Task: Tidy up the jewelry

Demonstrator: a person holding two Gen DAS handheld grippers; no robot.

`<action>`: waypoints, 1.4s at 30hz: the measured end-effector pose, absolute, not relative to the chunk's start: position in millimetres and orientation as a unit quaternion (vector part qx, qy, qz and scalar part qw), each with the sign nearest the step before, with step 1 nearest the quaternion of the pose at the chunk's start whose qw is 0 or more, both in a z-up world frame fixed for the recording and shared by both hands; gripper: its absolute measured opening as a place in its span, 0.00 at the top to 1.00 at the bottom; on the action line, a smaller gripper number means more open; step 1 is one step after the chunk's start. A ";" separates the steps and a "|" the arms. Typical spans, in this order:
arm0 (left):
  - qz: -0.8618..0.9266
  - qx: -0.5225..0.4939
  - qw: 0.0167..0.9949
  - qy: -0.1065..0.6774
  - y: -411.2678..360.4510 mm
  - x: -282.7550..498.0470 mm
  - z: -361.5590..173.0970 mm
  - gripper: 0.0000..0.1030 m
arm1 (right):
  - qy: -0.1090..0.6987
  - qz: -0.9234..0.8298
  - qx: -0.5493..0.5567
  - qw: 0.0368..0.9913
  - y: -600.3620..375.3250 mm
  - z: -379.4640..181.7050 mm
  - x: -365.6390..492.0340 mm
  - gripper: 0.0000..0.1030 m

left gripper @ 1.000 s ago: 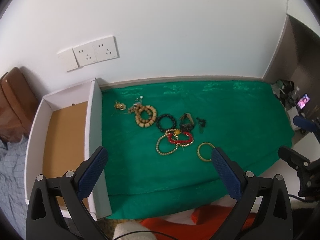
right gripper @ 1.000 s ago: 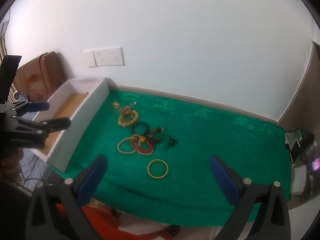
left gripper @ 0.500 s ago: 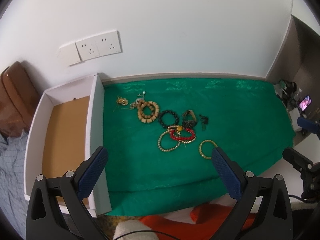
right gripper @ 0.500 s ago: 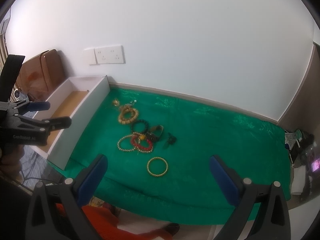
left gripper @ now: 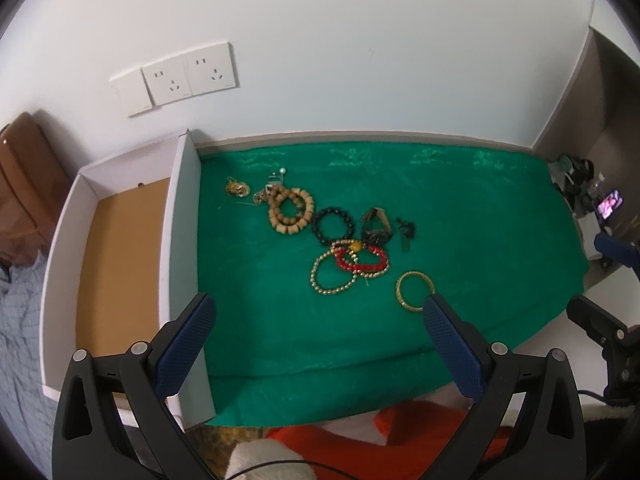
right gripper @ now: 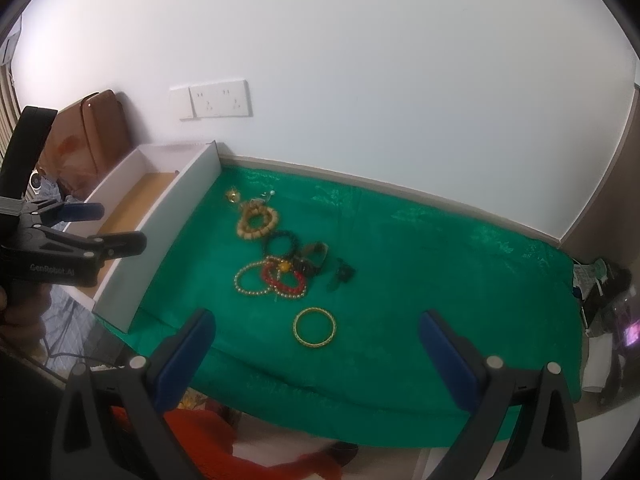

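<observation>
A heap of jewelry lies on a green cloth (left gripper: 460, 216) (right gripper: 440, 272): a wooden bead bracelet (left gripper: 291, 211) (right gripper: 258, 221), a black bead bracelet (left gripper: 333, 226) (right gripper: 281, 243), a red bead bracelet (left gripper: 361, 261) (right gripper: 283, 278), a pearl strand (left gripper: 330, 280) (right gripper: 250, 280) and a gold bangle (left gripper: 415, 291) (right gripper: 314, 327) nearest me. My left gripper (left gripper: 316, 320) hangs open above the cloth's front edge. The right gripper (right gripper: 316, 336) is open too, over the front edge near the bangle. Both hold nothing.
A white box (left gripper: 182, 216) (right gripper: 176, 216) with a brown floor stands at the cloth's left edge. Wall sockets (left gripper: 188, 74) (right gripper: 220, 99) sit above it. A brown bag (right gripper: 90, 136) leans at far left. Clutter (left gripper: 580, 184) lies at the right end. Orange fabric (left gripper: 400, 432) is below.
Both cameras have drifted slightly, so the jewelry sits a little lower and farther in view. Nothing on the cloth has moved, and both grippers stay open.
</observation>
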State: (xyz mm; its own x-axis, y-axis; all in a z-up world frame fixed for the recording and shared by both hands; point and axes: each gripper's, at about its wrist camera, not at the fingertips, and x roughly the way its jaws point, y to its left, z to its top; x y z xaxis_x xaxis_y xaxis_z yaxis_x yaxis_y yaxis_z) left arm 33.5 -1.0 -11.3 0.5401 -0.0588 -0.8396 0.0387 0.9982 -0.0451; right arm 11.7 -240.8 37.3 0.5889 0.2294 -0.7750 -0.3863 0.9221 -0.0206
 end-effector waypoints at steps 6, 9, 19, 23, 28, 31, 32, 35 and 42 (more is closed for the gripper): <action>-0.033 -0.003 0.875 0.484 -5.5 40.9 -14.6 0.00 | 0.420 0.172 -0.092 0.886 -243.7 35.0 19.1 0.00; -0.028 -0.005 0.871 0.490 -2.1 45.8 -17.8 0.00 | 0.415 0.175 -0.091 0.888 -247.9 34.2 26.2 0.00; -0.012 -0.025 0.853 0.521 20.7 77.9 -51.0 0.00 | 0.471 0.187 -0.108 0.856 -263.6 -8.8 70.0 0.00; -0.013 -0.056 0.842 0.536 34.6 101.2 -71.5 0.00 | 0.490 0.192 -0.090 0.846 -261.4 -34.7 87.4 0.00; -0.017 -0.089 0.824 0.560 44.9 130.5 -97.3 0.00 | 0.521 0.204 -0.076 0.825 -248.5 -79.0 105.0 0.00; -0.016 -0.083 0.816 0.572 44.4 141.2 -113.7 0.00 | 0.540 0.210 -0.076 0.812 -242.0 -105.2 111.9 0.00; -0.014 -0.077 0.813 0.577 44.2 143.5 -119.9 0.01 | 0.546 0.213 -0.076 0.806 -239.2 -114.6 114.5 0.01; -0.014 -0.081 0.803 0.590 50.1 156.5 -137.3 0.01 | 0.562 0.221 -0.074 0.794 -233.2 -133.1 121.6 0.10; -0.016 -0.134 0.784 0.606 74.3 204.9 -159.5 0.01 | 0.583 0.213 -0.041 0.783 -235.5 -159.7 137.0 0.28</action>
State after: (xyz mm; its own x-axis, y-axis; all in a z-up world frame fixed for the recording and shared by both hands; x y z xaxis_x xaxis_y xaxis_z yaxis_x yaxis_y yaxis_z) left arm 204.9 74.3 -159.5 0.2651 -0.1874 -0.9458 -0.1386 0.9633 -0.2297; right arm 137.0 -235.5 -159.7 0.2291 0.2854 -0.9306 -0.3801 0.9064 0.1843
